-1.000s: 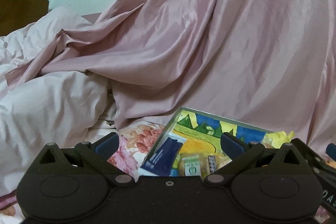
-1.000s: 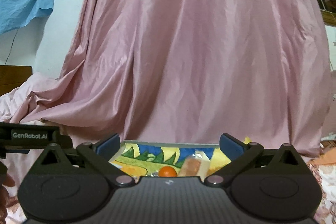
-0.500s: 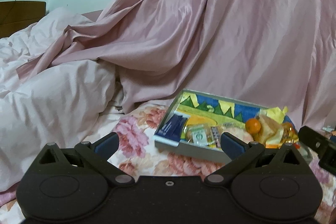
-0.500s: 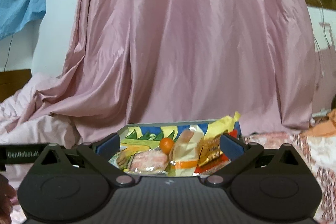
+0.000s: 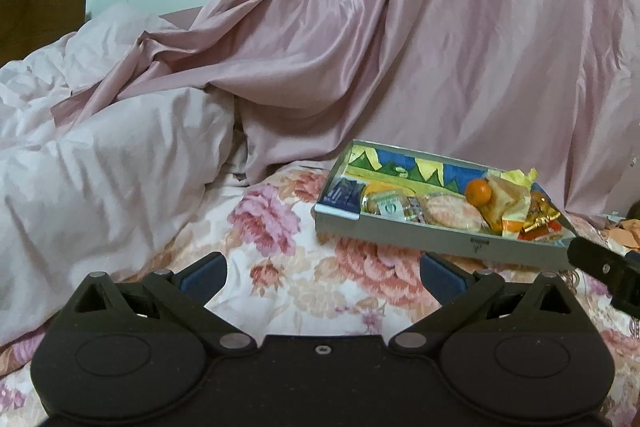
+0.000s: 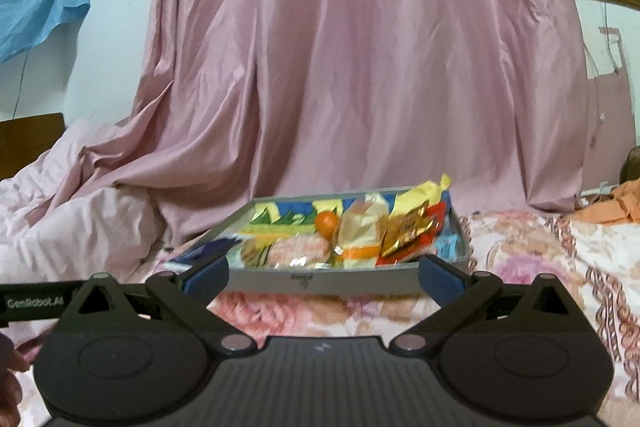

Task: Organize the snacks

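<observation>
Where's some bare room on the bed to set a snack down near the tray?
The floral bedspread is bare in front of the tray and to its left, up to the pale duvet. Right of the tray it also looks bare. The tray's right half is crowded: orange, wrappers.

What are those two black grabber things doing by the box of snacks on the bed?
A person holds both. The left gripper and right gripper are open and empty, hovering over the floral bedsheet in front of the shallow grey box with a colourful picture inside. The small orange fruit and wrapped snack packets lie inside it, untouched.
</observation>
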